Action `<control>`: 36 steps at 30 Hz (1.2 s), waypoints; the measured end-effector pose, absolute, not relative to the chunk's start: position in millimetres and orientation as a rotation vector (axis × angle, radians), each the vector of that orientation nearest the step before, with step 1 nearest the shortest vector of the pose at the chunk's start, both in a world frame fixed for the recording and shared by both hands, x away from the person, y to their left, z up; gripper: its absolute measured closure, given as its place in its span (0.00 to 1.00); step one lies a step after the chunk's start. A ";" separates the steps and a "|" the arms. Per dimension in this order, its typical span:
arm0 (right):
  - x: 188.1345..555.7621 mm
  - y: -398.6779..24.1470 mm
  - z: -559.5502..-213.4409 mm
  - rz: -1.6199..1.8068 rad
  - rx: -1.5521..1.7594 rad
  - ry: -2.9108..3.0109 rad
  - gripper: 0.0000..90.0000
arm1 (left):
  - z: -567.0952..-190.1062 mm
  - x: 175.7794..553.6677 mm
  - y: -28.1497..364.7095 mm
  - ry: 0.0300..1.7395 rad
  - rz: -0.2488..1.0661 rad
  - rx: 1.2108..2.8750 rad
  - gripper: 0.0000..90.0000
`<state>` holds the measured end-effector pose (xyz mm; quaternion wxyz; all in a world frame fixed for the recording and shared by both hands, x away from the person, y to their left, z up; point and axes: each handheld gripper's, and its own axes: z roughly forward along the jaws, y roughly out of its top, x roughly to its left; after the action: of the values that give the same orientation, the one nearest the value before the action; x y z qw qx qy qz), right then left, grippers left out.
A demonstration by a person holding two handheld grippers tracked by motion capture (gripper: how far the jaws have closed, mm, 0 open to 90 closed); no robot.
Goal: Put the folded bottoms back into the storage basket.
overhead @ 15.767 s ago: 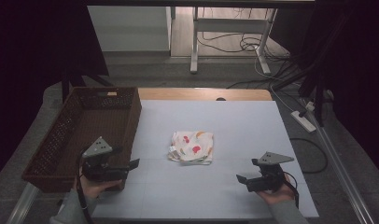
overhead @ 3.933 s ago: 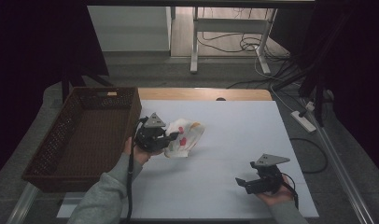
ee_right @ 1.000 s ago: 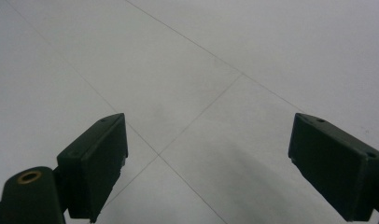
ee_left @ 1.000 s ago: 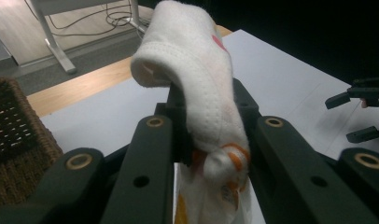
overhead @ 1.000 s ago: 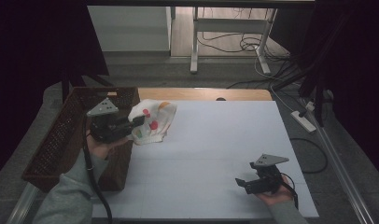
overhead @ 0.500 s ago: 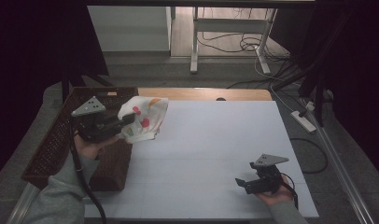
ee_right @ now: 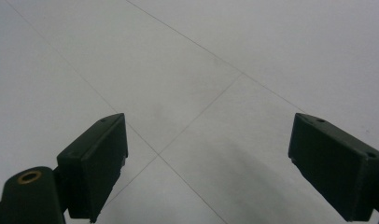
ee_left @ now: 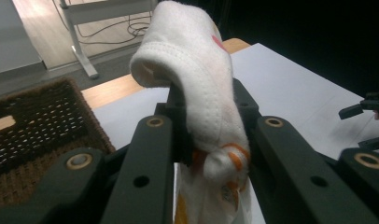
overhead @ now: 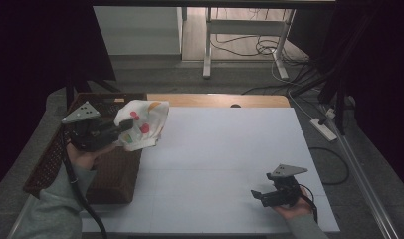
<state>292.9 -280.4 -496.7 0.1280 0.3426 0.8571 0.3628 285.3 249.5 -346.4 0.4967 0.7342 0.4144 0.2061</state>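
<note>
The high view is dim and grainy. The pale counter [overhead: 230, 149] is its brightest area, lit softly from above, while the upper corners and side edges sink into near black. A brighter strip of floor shows at the top centre. Shadows on the counter are faint and soft, with no glare. In the left gripper view, the white cloth [ee_left: 197, 84] is close, evenly lit and fairly sharp; the dark fingers [ee_left: 145, 158] at the bottom edge look slightly soft. In the right gripper view, the grey surface carries a broad diffuse shadow between the fingers [ee_right: 96, 158].
</note>
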 end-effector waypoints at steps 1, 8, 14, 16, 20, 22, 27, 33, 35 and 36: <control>292.9 -280.4 -496.7 1.055 0.996 2.493 0.13 | -346.2 284.9 251.0 1.006 0.502 1.777 0.84; 292.9 -280.4 -496.8 1.054 0.997 2.493 0.13 | -346.1 279.6 267.1 1.033 0.515 1.751 0.84; 293.0 -280.1 -497.0 1.051 0.998 2.493 0.13 | -345.5 273.4 283.2 1.060 0.533 1.721 0.84; 293.0 -280.1 -497.0 1.051 0.998 2.493 0.13 | -345.6 272.7 285.9 1.067 0.538 1.717 0.84; 293.0 -280.1 -497.1 1.050 0.998 2.492 0.13 | -346.4 270.7 293.8 1.088 0.551 1.712 0.84; 293.1 -280.0 -497.3 1.050 0.999 2.492 0.13 | -347.1 269.7 297.7 1.099 0.557 1.710 0.84; 293.3 -279.9 -497.4 1.047 0.999 2.493 0.13 | -348.8 267.3 307.6 1.123 0.572 1.701 0.84; 293.4 -279.9 -497.5 1.045 0.998 2.493 0.13 | -352.7 264.4 319.3 1.157 0.587 1.698 0.84; 293.5 -279.8 -497.7 1.047 1.000 2.492 0.13 | -357.3 264.2 322.3 1.174 0.587 1.698 0.84; 293.6 -279.8 -497.7 1.047 1.000 2.492 0.13 | -360.2 264.3 323.4 1.182 0.585 1.695 0.83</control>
<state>293.6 -279.8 -497.7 0.1296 0.3440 0.8574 0.3602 264.3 323.4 -360.2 0.4768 0.6938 0.4837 0.2394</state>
